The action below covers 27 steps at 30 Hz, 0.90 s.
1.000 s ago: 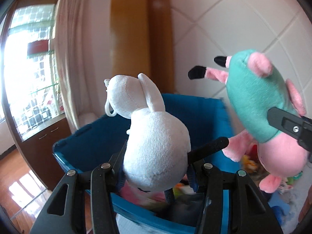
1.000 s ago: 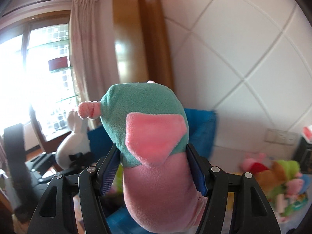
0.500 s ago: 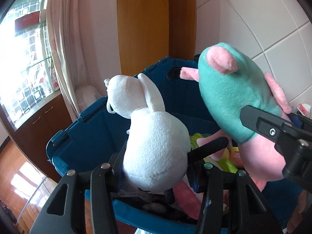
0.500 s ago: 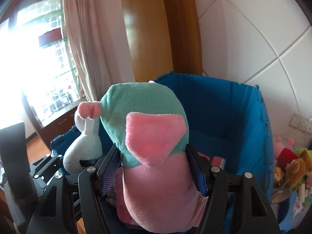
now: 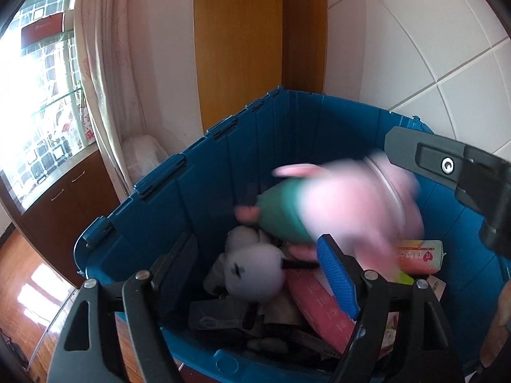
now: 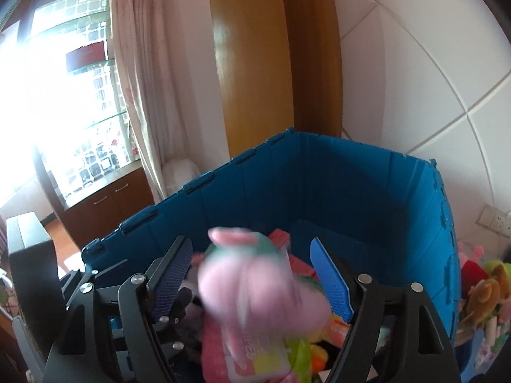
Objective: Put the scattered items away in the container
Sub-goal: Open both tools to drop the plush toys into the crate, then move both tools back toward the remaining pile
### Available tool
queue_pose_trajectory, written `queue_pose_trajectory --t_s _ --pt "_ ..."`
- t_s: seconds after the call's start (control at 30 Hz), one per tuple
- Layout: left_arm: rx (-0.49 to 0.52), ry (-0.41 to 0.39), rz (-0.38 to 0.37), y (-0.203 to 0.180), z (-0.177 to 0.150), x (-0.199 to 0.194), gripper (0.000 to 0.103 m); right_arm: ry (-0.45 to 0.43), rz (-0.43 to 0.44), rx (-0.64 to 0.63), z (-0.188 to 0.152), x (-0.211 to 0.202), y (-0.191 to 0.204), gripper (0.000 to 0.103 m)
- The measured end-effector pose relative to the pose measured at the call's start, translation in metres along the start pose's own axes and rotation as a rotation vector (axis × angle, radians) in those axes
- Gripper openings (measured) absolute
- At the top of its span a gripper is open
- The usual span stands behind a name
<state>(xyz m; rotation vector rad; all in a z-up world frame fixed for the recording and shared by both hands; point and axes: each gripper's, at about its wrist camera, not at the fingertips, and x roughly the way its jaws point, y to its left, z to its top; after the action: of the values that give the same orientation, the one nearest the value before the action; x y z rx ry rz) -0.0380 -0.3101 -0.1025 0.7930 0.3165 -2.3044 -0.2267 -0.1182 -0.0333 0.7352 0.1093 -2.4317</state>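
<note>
Both grippers over the blue container (image 5: 223,159), pointing down into it.

Left gripper (image 5: 258,265): jaws opening, spread wide, nothing pinched. White plush rabbit (image 5: 255,271) loose below the fingers, lying on the pile inside the container, slightly blurred. No pad contact visible on it.

Right gripper (image 6: 252,284): jaws opening, blue ribbed pads (image 6: 332,284) clear of the toy on both sides. Pink-and-teal plush pig (image 6: 252,290) between the fingers but not gripped, heavily motion-blurred, in mid-air just above the contents. In left wrist view same pig (image 5: 335,214) shows as a pink and teal smear under the right gripper's black finger (image 5: 447,166), above the rabbit and slightly to its right.

Container contents, as far as readable: pink flat packet (image 5: 319,306) under the rabbit, dark flat items (image 5: 217,316) at the near wall, pink and green printed packet (image 5: 418,255) toward the right wall, yellow-green packaging (image 6: 271,360) under the pig. Rest too blurred or shaded to tell.

Container open-topped, hinged rim segments along the left wall, set against a wooden door frame (image 6: 252,63) and white tiled wall (image 6: 431,79). Curtain (image 6: 137,79) and bright window (image 6: 64,95) to the left. More plush toys (image 6: 485,284) heaped outside the container at the right edge of right wrist view.
</note>
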Motion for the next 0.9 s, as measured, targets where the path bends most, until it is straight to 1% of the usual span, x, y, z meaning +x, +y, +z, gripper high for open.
queue_pose_trajectory --t_s 0.13,0.23,0.5,0.63,0.9 --pt "0.002 0.003 -0.007 -0.004 -0.005 -0.006 0.077 0.009 -0.014 0.008 -0.006 -0.006 -0.003 0.08" --pt "0.003 -0.001 -0.014 0.0 -0.006 -0.006 0.077 0.01 -0.031 0.017 -0.012 -0.015 -0.008 0.081" --pt "0.024 -0.019 -0.048 -0.021 -0.014 -0.026 0.078 -0.004 -0.072 0.042 -0.024 -0.046 -0.024 0.086" --pt "0.03 -0.026 -0.059 -0.027 -0.017 -0.033 0.086 -0.003 -0.085 0.053 -0.03 -0.056 -0.031 0.087" --pt "0.032 -0.041 -0.073 -0.032 -0.019 -0.044 0.087 -0.002 -0.109 0.058 -0.036 -0.069 -0.038 0.087"
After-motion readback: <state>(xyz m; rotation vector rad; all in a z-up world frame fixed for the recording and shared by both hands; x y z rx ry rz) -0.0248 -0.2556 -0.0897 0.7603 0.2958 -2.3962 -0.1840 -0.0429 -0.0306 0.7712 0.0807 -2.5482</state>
